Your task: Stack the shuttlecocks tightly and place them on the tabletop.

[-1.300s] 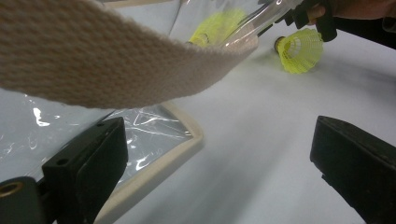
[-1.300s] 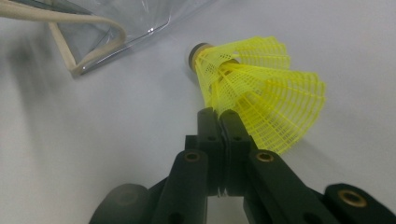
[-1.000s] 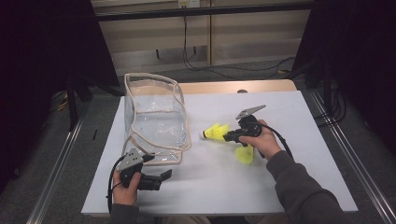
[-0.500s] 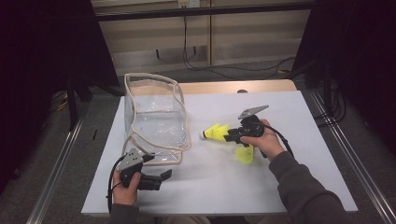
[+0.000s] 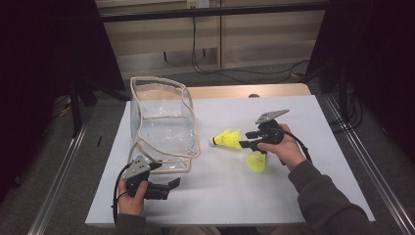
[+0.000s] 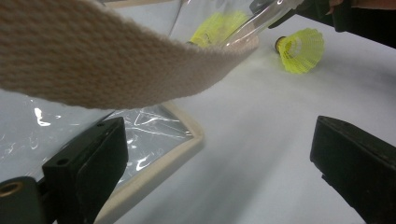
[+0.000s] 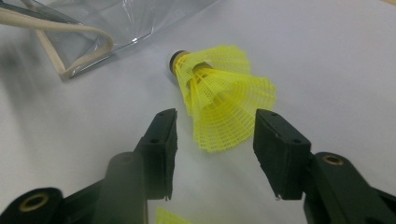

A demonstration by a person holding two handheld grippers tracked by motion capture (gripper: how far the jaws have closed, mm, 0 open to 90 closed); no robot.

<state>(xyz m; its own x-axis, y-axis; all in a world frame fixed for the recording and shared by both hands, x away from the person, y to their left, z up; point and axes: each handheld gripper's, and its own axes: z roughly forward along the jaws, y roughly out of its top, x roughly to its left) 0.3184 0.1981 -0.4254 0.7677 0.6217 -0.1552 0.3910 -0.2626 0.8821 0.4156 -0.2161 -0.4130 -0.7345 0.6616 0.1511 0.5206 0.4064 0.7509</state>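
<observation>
Right gripper (image 7: 212,135) — jaws spread and just been opening, pads clear of the yellow shuttlecock (image 7: 224,100) lying on the white table (image 5: 303,122) beside the clear bag (image 5: 161,122) — while the left gripper (image 5: 169,187), jaws wide apart and empty, rests near the bag's trim, probably to steady it.

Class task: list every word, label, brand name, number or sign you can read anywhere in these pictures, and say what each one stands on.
None: no readable text in any view.
Clear bag: plain plastic with beige webbing trim, no print.
Yellow shuttlecocks: plain mesh skirts and dark corks, no brand visible.
Right gripper and left gripper: black bodies, no markings.
Table: plain white surface.
</observation>
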